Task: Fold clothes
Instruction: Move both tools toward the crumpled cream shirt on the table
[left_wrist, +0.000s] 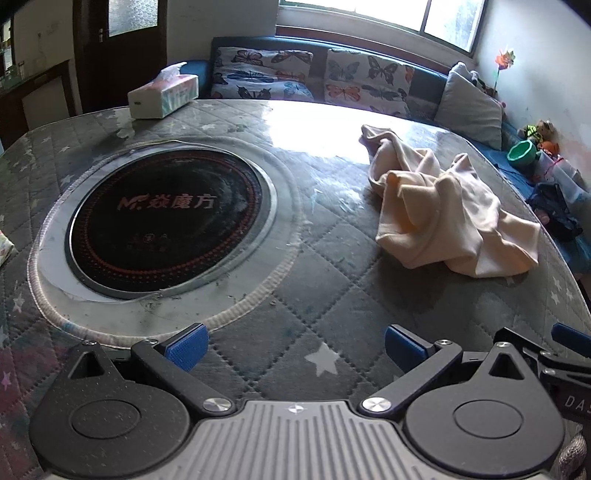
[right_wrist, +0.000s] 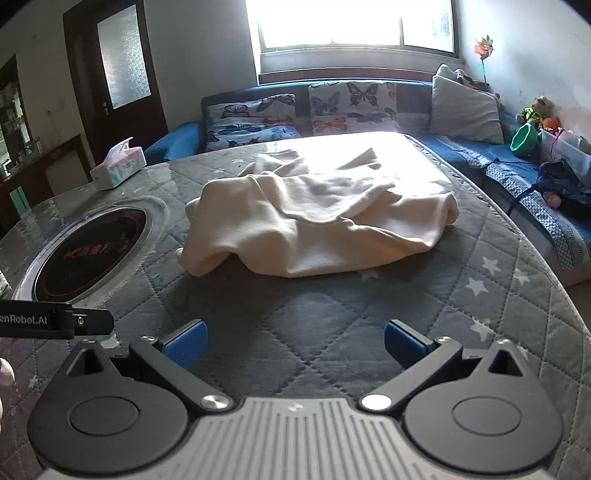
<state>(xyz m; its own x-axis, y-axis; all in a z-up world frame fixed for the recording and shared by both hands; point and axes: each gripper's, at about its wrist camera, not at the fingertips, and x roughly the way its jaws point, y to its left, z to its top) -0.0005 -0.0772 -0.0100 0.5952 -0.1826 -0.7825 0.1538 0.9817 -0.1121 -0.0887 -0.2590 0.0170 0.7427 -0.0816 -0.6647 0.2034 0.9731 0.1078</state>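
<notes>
Work surface: a round table under a grey quilted cover printed with white stars, with a clear film over it.

Task item: one cream-coloured garment, unfolded and crumpled in a loose heap. In the right wrist view it lies dead ahead at 12 o'clock, well apart from the fingertips. In the left wrist view the same garment sits at about 1 o'clock, also clear of the tool.

Left gripper: jaws spread wide, blue pads holding nothing, hovering over bare quilt.

Right gripper: jaws likewise spread wide, nothing between the pads. Part of the other tool intrudes at the 9 o'clock edge of this view.

Fixtures: a black round induction cooktop is set into the table, at 10 o'clock from the left gripper. A tissue box stands on the far table edge at 11 o'clock. A blue sofa with butterfly-print cushions runs behind the table under the window.
</notes>
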